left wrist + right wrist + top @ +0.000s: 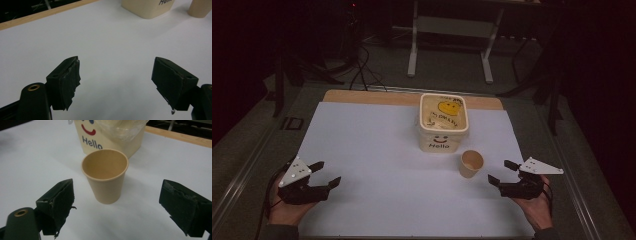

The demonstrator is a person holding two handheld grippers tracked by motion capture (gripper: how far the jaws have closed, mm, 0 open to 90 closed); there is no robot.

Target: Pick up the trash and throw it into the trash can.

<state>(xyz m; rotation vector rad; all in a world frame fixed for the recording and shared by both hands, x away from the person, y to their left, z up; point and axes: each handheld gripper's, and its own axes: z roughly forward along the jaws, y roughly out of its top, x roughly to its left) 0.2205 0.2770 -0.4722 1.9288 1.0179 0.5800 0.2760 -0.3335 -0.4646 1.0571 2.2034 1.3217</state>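
Table [377,150] in the high view carries a white sheet, with a wooden strip bare along the far edge and grey frame rails at both sides. Cream tub [443,122] sits right of centre toward the far edge, "Hello" and a smile on its near wall, yellow smiley on the clear cover. Paper cup [471,163] stands upright just beside the tub's near right corner, apart from it, empty as far as shown. Left claw [325,175] sits at the near left corner, jaws spread, held by a hand [287,210]. Right claw [503,172] is at the near right, jaws spread, near the cup but not touching. Wide bare sheet lies between the two claws and across the left half. Room is dark; white stand legs and cables on the floor behind.

Left gripper view: left claw [116,77] spread over bare sheet, nothing between the jaws. Tub bottom [147,7] and cup base [201,8] at the top right, well apart from the jaws. Wooden edge runs along the top left.

Right gripper view: right claw [117,206] spread, cup [106,176] upright just ahead between the jaw lines, untouched, inside bare. Tub [112,137] right behind it, crinkled clear film on top. Torn black padding on both jaws.
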